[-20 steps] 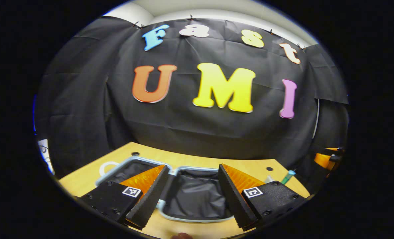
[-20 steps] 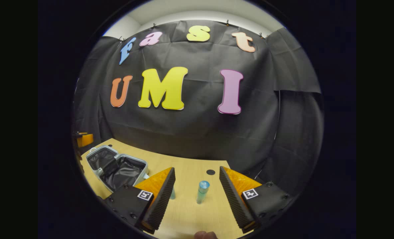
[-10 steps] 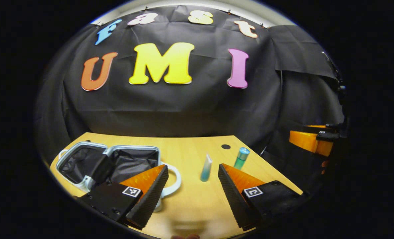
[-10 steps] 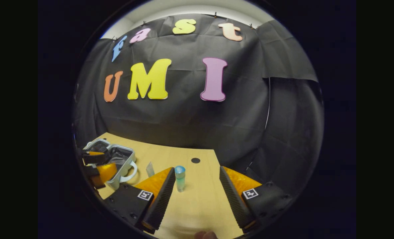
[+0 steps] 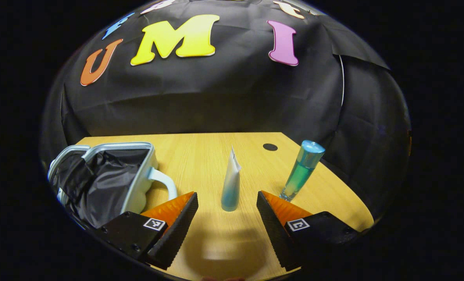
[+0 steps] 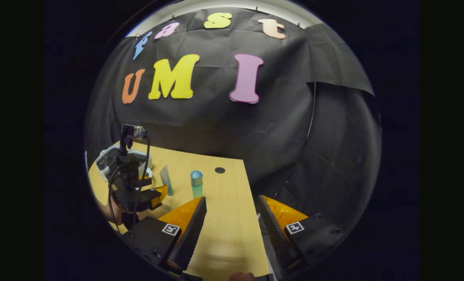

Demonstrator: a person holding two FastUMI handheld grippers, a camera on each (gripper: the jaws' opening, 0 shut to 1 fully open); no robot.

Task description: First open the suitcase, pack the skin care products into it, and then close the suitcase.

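Suitcase [image 5: 111, 175] first: the small pale hard-shell case with its black fabric lining lies open on the light wooden table [image 5: 200, 152], off to the left in the left gripper view, so the opening step looks done and packing is the step in hand.

The left gripper [image 5: 226, 222] has its two fingers spread wide with nothing between them. Straight ahead of the gap — near, but not yet between the fingers — stands the soft white-to-blue squeeze tube [image 5: 231, 183], resting on its cap end with the crimped end up, its long axis upright. The clear teal bottle with a blue cap [image 5: 301, 169] stands to the tube's right, leaning a little in this lens, apart from the tube.

The right gripper [image 6: 229, 230] is likewise open and empty, hanging over the table's near right edge. In its view the tube [image 6: 166, 180] and the bottle [image 6: 196, 183] are well off to the left, close by the left gripper [image 6: 154, 195].

The left gripper is plainly the nearer and is already lined up with the tube; a short forward push should bring the fingers either side of the upright body.
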